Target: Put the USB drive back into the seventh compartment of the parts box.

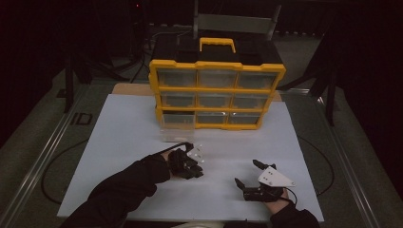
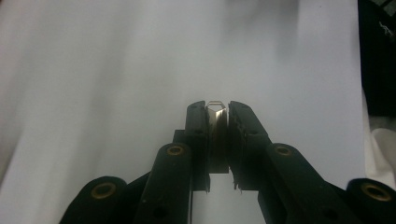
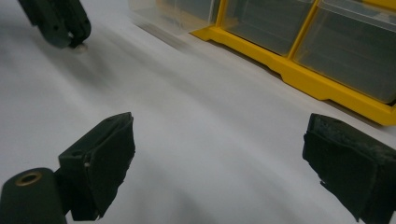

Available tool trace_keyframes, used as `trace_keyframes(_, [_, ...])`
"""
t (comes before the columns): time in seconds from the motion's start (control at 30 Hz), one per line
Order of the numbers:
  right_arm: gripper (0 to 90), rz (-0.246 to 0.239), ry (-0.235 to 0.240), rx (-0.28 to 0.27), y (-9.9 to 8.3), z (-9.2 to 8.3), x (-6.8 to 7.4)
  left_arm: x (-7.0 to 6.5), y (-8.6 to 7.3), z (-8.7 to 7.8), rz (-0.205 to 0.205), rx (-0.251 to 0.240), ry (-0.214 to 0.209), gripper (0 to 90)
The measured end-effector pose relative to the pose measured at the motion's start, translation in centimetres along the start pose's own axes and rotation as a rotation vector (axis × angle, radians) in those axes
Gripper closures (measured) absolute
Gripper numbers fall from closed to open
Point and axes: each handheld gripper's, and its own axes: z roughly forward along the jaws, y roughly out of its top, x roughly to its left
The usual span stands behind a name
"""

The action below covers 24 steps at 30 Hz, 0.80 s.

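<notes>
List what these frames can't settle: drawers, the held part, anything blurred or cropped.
- Drawer contents: the yellow organizer has frosted, dim drawer fronts in the high view; blurred and cropped in the right gripper view.
- Pulled-out clear drawer: contents too faint in the high view.
- Small metal piece clamped in the left hand-held gripper: its pads hide most of it, identity unclear.
- Right hand-held gripper: open; far pad cropped by the frame edge.

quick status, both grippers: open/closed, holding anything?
Left gripper: closed on a small metal clip pinched between its jaws.
Right gripper: open wide, nothing between its jaws.
</notes>
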Motion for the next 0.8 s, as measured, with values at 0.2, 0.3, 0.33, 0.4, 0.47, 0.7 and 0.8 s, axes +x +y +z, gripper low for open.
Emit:
trace_keyframes(0.2, [8.9,-0.002,0.000,0.004,0.0,0.0,-0.1,0.4,0.1,-0.9,-0.009,-0.010,0.016,79.9])
trace_keyframes(0.3, [8.9,-0.006,-0.004,0.004,0.0,0.0,-0.1,0.8,0.1,-1.4,-0.013,-0.014,0.018,80.0])
trace_keyframes(0.33, [8.9,-0.005,-0.001,0.002,0.0,0.0,-0.1,0.8,0.1,-1.5,-0.022,-0.021,0.022,80.0])
trace_keyframes(0.4, [9.0,-0.006,-0.001,0.002,0.0,0.0,-0.1,1.0,0.1,-1.7,-0.025,-0.021,0.025,80.0])
trace_keyframes(0.47, [8.9,-0.006,-0.002,0.002,0.0,0.0,-0.1,1.3,0.1,-2.0,-0.022,-0.021,0.026,80.0])
trace_keyframes(0.7, [8.9,-0.003,-0.002,0.002,0.0,0.0,-0.1,2.3,0.3,-3.1,-0.040,-0.034,0.037,80.0])
trace_keyframes(0.8, [8.9,-0.004,-0.002,0.003,0.0,0.0,-0.1,2.6,0.5,-3.8,-0.042,-0.038,0.050,80.0])
